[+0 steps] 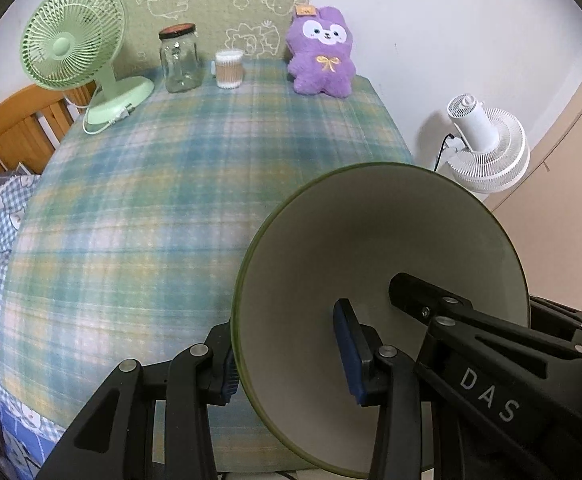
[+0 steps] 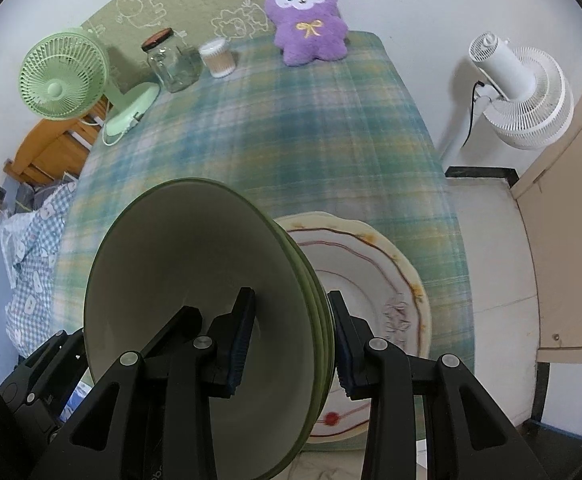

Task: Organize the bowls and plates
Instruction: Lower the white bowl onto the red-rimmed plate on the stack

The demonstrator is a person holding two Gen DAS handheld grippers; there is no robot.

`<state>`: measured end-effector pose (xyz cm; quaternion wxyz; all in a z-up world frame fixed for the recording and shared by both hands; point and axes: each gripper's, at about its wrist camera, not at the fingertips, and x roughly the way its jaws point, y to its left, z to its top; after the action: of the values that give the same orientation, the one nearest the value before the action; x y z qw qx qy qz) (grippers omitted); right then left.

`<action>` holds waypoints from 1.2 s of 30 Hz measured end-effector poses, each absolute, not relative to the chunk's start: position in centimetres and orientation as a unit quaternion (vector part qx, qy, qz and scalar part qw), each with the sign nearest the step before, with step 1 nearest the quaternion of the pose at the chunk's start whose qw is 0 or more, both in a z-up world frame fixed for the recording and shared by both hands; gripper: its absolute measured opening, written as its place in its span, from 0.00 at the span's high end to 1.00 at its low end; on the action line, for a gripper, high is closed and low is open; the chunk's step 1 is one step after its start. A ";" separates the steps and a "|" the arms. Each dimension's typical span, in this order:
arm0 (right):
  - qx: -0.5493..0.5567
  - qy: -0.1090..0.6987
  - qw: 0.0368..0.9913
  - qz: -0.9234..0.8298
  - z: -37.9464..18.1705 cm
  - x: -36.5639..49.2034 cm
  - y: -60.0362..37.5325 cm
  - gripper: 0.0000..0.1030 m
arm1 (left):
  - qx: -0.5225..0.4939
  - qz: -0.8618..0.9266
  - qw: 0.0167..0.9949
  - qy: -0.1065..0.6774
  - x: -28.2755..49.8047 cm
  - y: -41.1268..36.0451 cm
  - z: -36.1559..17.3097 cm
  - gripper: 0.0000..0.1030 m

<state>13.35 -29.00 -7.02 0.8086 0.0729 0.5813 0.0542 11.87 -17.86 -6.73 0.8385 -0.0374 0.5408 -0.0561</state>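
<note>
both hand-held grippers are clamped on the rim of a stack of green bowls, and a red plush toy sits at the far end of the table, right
Not quite: the plush toy is purple, not red, as the right wrist view shows. The rest holds: the left hand-held gripper and the right hand-held gripper each clamp the rim of the green bowls, and the toy sits at the far end of the table.

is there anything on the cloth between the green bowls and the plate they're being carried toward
Nothing visible. Both grippers, left and right, clamp the stack of green bowls, and the cream plate lies right beside it on the plaid cloth. The jar, fan and plush sit at the far edge.
</note>
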 end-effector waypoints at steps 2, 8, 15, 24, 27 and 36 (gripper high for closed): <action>0.073 0.586 0.805 0.054 -7.5 13.4 -29.7 0.62 | -0.038 -0.055 0.836 0.545 11.8 -18.5 -7.2 0.61; 0.067 0.604 0.792 0.058 -9.4 13.4 -31.2 0.62 | -0.042 -0.048 0.824 0.563 11.7 -20.2 -8.9 0.61; 0.064 0.621 0.779 0.061 -11.2 13.6 -31.9 0.62 | -0.045 -0.039 0.811 0.582 11.7 -21.1 -10.6 0.61; 0.060 0.618 0.781 0.062 -11.3 14.0 -32.0 0.62 | -0.037 -0.039 0.815 0.577 12.1 -21.2 -10.9 0.61; 0.069 0.620 0.779 0.063 -11.4 14.0 -32.1 0.61 | -0.037 -0.039 0.815 0.577 12.1 -21.3 -10.9 0.61; 0.052 0.595 0.801 0.040 -10.3 13.7 -32.8 0.35 | -0.032 -0.027 0.825 0.564 11.8 -20.9 -10.2 0.34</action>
<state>13.66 -32.83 -10.26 0.8010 0.0518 0.5951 0.0399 11.83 -20.89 -10.17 0.8249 -0.0323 0.5637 -0.0269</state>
